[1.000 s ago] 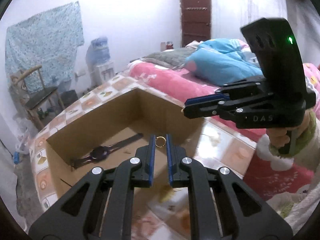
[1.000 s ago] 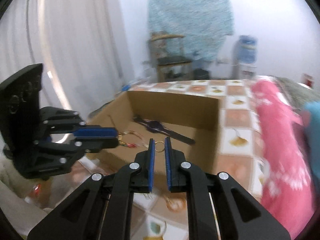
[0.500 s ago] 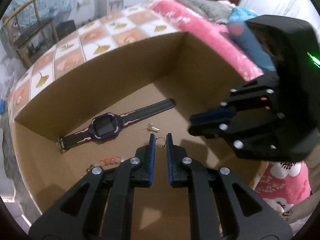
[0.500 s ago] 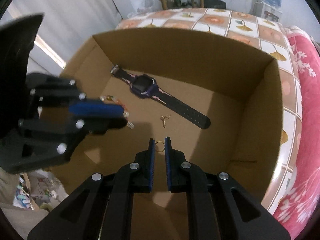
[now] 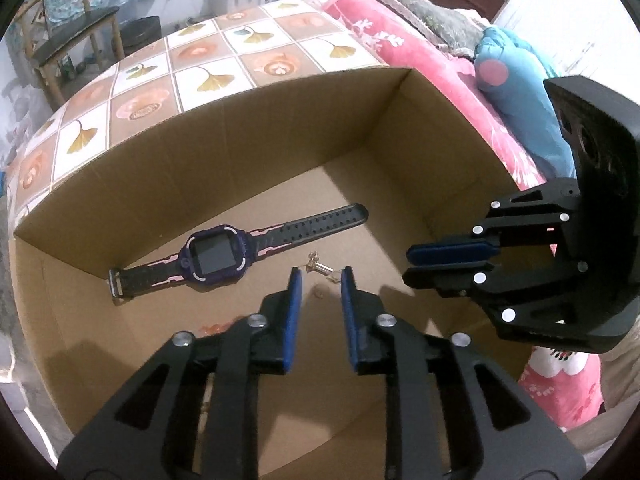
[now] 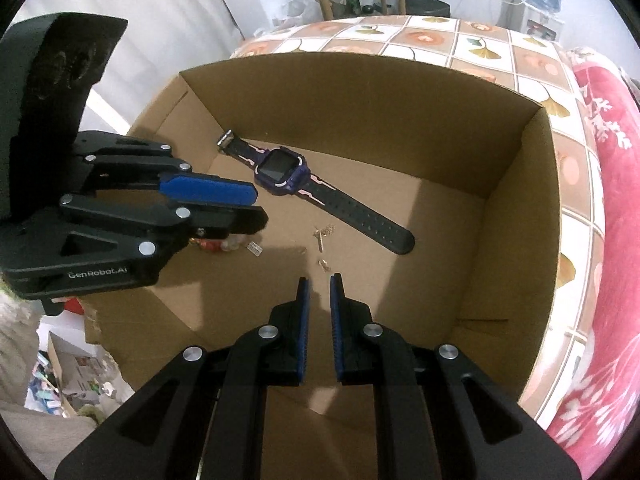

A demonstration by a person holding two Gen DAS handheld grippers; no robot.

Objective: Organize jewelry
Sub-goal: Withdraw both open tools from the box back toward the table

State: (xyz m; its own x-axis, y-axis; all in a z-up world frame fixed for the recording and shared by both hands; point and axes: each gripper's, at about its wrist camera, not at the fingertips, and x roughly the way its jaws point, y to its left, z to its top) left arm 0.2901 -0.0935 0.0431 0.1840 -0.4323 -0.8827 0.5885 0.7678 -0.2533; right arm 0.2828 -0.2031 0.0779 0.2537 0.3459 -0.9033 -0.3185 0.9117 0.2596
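While the left hand-held gripper (image 5: 319, 274) opens: its jaws stand apart with nothing between them; let them spread fully over the box floor, then lift straight up so the pads catch nothing.
Right hand-held gripper (image 6: 319, 280): jaws almost together, nothing visible between them; it hangs over the same spot, so I would keep the two tools clear of each other.
Gold pieces (image 6: 322, 236): tiny and loose on the floor just past both sets of tips, beside the watch strap.
Beads (image 6: 208, 245): partly hidden under the left tool.
Watch (image 5: 212, 258): flat, near the far wall.
Box (image 5: 240, 152): open cardboard, high walls.
Counter (image 5: 200, 64): tiled leaf pattern.
Bed (image 5: 400, 40): pink cover, alongside.
Chair (image 5: 68, 20): by the wall.
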